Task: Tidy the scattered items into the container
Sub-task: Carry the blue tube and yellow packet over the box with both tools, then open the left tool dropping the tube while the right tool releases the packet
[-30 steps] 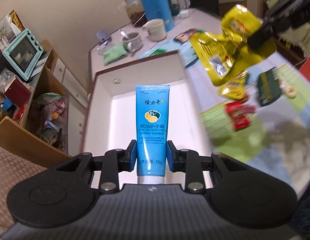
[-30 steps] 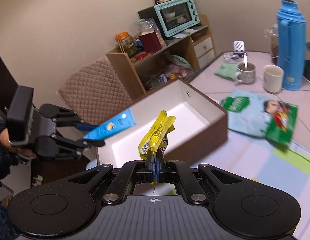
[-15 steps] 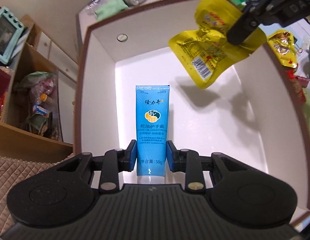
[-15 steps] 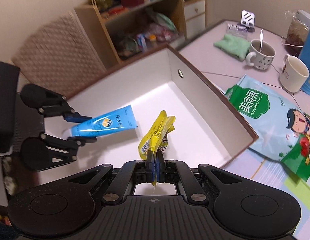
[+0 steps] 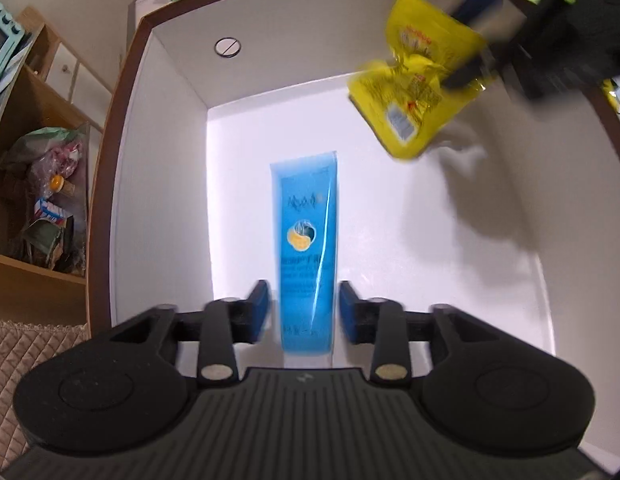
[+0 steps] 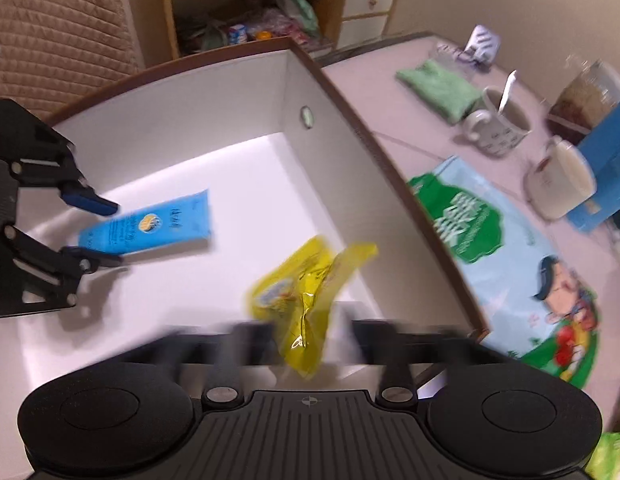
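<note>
A white box with a brown rim [image 5: 110,160] [image 6: 389,168] lies below both grippers. My left gripper [image 5: 304,312] is open inside it. A blue hand-cream tube [image 5: 306,240] [image 6: 150,228] sits blurred between the blue pads without touching them, low over the white floor. My right gripper [image 6: 306,344] is open too, its fingers smeared by motion and spread wide. A crumpled yellow packet [image 6: 306,304] [image 5: 413,92] hangs loose between them over the box's right side. In the left wrist view the right gripper [image 5: 549,40] is at the top right.
To the right of the box, a green and pale-blue snack bag [image 6: 489,232] lies on the table. Beyond it are two mugs [image 6: 505,124] [image 6: 561,184], a green cloth [image 6: 437,88] and a blue flask [image 6: 605,160]. A wooden shelf [image 5: 30,200] and a quilted chair [image 6: 50,20] stand left of the box.
Both grippers have gone down into the box and opened. The left let go of the blue tube and the right let go of the yellow packet.
</note>
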Demonstrator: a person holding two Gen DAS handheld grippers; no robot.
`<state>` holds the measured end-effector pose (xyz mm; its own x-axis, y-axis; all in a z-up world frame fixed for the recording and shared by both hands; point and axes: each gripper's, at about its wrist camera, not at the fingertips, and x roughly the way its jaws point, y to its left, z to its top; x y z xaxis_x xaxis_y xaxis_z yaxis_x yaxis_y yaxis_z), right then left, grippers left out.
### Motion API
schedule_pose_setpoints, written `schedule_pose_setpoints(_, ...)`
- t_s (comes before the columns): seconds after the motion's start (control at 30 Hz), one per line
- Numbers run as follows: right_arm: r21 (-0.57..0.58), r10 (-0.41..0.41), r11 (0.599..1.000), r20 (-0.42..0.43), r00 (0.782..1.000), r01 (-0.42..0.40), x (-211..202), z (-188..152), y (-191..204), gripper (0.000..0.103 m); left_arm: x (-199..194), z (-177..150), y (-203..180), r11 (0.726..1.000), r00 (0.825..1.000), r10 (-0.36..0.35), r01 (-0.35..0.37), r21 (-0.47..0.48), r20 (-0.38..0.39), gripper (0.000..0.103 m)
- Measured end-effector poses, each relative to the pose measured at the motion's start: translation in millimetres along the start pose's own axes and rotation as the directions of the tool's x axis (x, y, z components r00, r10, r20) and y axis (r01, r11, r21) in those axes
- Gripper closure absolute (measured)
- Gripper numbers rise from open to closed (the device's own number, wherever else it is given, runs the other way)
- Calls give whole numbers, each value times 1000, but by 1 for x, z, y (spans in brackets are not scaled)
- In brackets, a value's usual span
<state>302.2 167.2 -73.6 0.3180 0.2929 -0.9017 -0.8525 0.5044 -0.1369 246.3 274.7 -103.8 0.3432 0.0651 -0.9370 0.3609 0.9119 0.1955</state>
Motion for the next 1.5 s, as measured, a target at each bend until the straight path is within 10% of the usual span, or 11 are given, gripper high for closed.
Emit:
schedule_pose_setpoints(0.53, 16, 81, 996, 81, 993, -82, -40, -20, 13, 10, -27, -1, -7, 998, 998, 65, -65, 2, 25, 32)
schedule_pose_setpoints(1.5, -72, 128, 991, 246, 961, -113, -144, -79, 63, 10, -122, -62, -68, 977, 975, 205, -199, -71, 84, 22)
